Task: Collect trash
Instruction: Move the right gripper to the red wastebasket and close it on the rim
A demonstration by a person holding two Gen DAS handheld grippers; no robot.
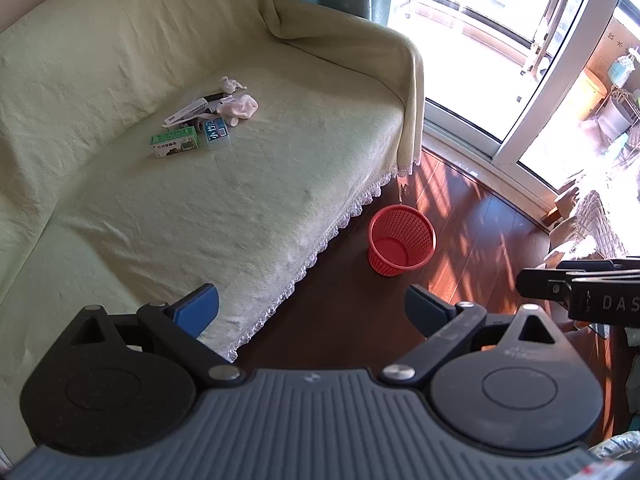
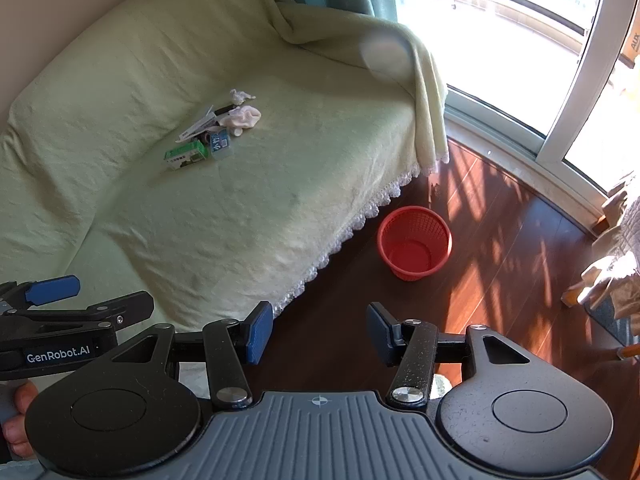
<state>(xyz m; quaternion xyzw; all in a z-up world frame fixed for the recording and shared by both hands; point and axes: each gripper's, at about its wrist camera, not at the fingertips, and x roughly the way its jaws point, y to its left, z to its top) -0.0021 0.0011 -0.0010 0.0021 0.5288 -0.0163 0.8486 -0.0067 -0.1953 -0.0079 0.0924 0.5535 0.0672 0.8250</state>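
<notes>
Trash [image 1: 202, 122] lies in a small heap on the sofa [image 1: 240, 208], far ahead and to the left of our fingers. Both pairs are spread and empty: left gripper [image 1: 312, 312], right gripper [image 2: 320, 330]. Ahead and slightly right, the red basket [image 1: 401, 240] stands on the floor, just beside the sofa's lace hem. We judge the soft tissue [image 2: 245, 117] and flat packets could slip a wide pinch, or the cover snag. Only the right view shows a hand [image 2: 18, 420] on the left handle.
</notes>
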